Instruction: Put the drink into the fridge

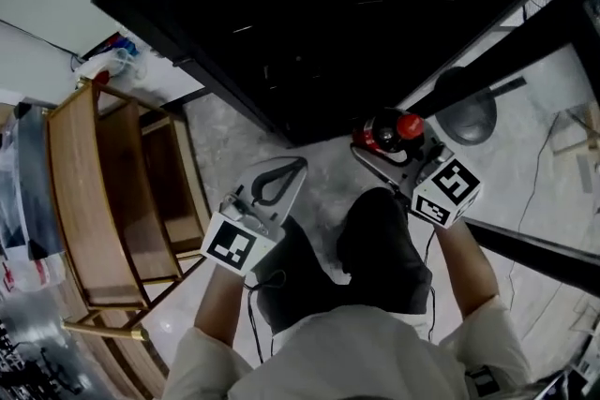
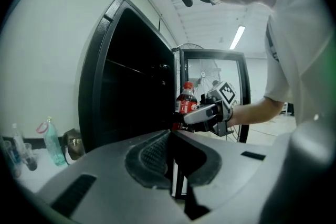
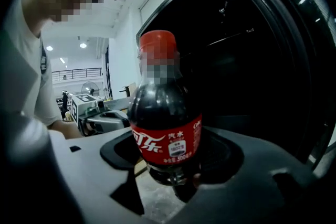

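A cola bottle (image 1: 386, 134) with a red cap and red label stands upright between the jaws of my right gripper (image 1: 382, 151), which is shut on its lower body. In the right gripper view the bottle (image 3: 165, 128) fills the middle, with the dark inside of the black fridge (image 3: 247, 60) right behind it. The fridge (image 1: 309, 14) takes up the top of the head view. My left gripper (image 1: 277, 183) hangs lower left of the bottle, jaws shut on nothing. From the left gripper view, the bottle (image 2: 186, 104) and right gripper (image 2: 207, 113) hang at the fridge opening.
A wooden shelf unit (image 1: 94, 192) stands at the left. A fan's round base (image 1: 466, 112) rests on the marble floor at the right. A black-framed glass door (image 2: 215, 86) stands beyond the bottle. Plastic bottles (image 2: 52, 141) sit by the white wall.
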Action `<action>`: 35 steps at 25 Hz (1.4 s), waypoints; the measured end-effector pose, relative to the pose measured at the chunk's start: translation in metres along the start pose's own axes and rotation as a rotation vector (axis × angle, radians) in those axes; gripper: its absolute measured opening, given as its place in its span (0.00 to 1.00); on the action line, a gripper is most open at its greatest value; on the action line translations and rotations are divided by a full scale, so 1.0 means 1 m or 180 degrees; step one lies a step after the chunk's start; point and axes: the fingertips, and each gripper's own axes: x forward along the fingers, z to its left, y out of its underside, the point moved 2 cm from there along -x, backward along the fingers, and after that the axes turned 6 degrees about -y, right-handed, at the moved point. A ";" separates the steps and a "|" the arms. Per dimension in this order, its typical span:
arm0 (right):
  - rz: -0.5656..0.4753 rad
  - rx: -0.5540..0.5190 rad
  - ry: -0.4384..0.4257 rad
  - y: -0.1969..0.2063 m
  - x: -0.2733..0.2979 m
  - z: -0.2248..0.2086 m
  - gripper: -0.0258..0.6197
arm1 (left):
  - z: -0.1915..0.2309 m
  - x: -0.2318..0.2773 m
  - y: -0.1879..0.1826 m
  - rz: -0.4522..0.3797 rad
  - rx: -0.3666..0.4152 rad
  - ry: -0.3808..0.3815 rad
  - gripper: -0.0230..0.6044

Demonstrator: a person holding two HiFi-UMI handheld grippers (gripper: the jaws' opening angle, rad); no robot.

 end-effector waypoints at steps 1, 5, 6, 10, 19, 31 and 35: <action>-0.0002 -0.0022 0.0027 0.009 0.002 -0.003 0.52 | -0.001 0.002 0.010 -0.0026 -0.0004 -0.0011 0.05; -0.0048 -0.0031 0.0119 0.041 0.007 -0.003 0.52 | -0.006 0.001 0.043 -0.0071 0.0055 0.0004 0.05; -0.0066 -0.0054 0.0124 0.045 0.007 -0.002 0.52 | -0.006 0.001 0.050 -0.0070 0.0085 0.0000 0.05; -0.0135 -0.0169 0.0159 0.058 0.002 -0.003 0.52 | -0.013 0.004 0.074 -0.0037 0.0203 -0.0027 0.05; -0.0111 -0.0158 0.0216 0.072 -0.001 -0.005 0.52 | -0.014 -0.009 0.096 -0.0033 0.0057 -0.0174 0.05; -0.0066 -0.0428 0.0224 0.034 0.028 -0.025 0.52 | -0.012 -0.005 0.099 -0.0091 0.0017 -0.0349 0.05; -0.0041 -0.0499 0.0198 0.023 0.040 -0.029 0.52 | -0.015 -0.007 0.086 -0.0108 0.0160 -0.0371 0.05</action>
